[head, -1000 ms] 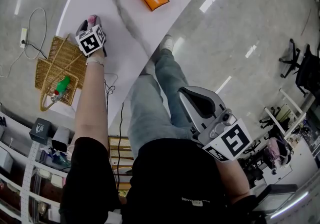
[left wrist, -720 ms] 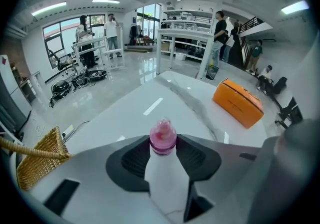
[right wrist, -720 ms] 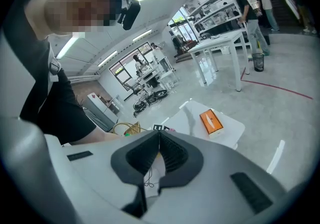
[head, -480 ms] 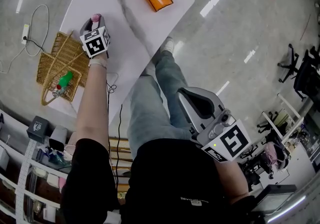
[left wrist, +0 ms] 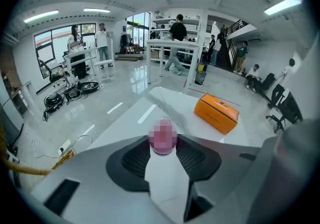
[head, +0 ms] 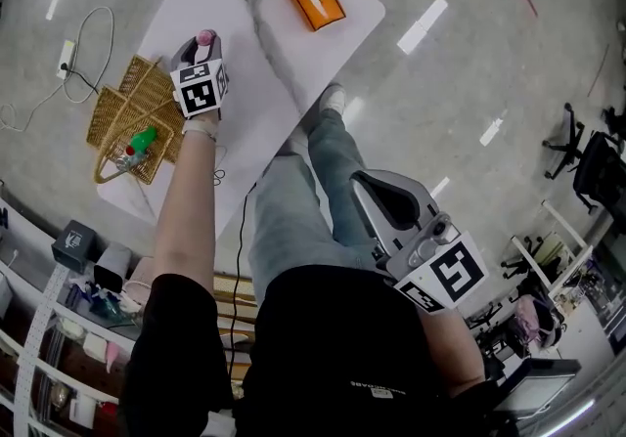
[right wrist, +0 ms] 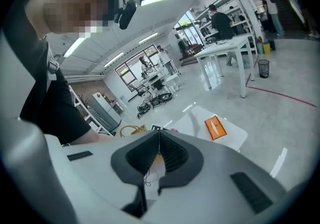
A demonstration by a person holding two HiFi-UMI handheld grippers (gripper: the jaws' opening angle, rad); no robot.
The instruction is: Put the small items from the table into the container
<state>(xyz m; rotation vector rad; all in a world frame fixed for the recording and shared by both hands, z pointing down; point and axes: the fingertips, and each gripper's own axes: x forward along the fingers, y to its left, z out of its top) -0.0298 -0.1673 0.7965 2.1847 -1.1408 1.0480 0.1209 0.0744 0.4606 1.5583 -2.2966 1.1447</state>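
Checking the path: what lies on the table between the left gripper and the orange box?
Only bare white tabletop with a grey streak, in the head view.

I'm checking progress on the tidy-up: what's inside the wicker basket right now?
One green item with a red patch lies inside the wicker basket. The basket's woven walls cover part of the inside, so smaller pieces could be hidden there.

The left arm (head: 186, 200) reaches forward, left tool (head: 202, 49) clamped on a pink item (left wrist: 162, 137); right tool (right wrist: 158, 151) low, jaws together.
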